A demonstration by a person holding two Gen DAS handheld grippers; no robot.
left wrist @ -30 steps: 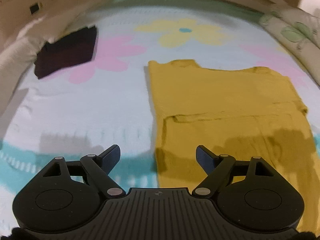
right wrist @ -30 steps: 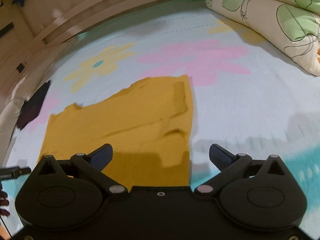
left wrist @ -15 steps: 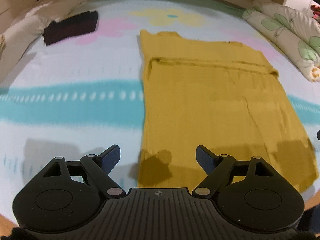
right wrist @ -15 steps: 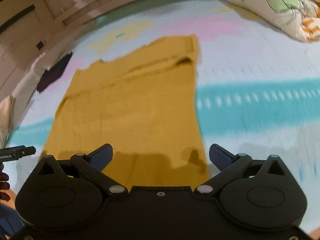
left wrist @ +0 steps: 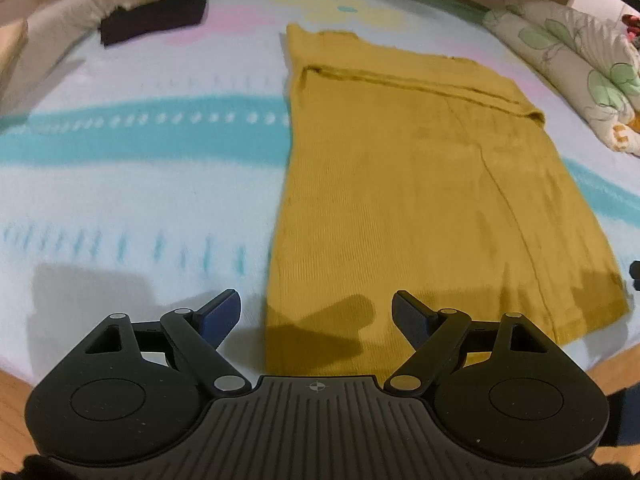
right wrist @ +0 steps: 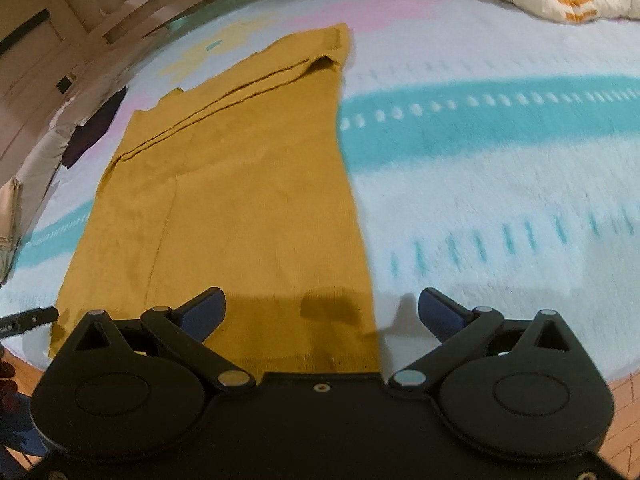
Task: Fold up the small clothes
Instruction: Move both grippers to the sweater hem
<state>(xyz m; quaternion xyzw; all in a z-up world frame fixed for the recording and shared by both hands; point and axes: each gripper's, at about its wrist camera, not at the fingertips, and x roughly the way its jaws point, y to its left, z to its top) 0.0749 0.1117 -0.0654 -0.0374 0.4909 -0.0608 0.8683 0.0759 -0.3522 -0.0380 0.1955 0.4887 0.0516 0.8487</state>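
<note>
Hovering both tongs wide, empty, over near hem of mustard-yellow knit garment (left wrist: pixel 420 184); long axis runs away from me. My left tongs (left wrist: pixel 316 308) at left hem corner, right tongs (right wrist: pixel 322 308) at right corner, on pastel flowered bed (right wrist: pixel 500 184).

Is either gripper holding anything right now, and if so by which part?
Nothing is held. The left gripper and right gripper are both open over the near hem of the yellow garment, which lies flat on the bed.
</note>
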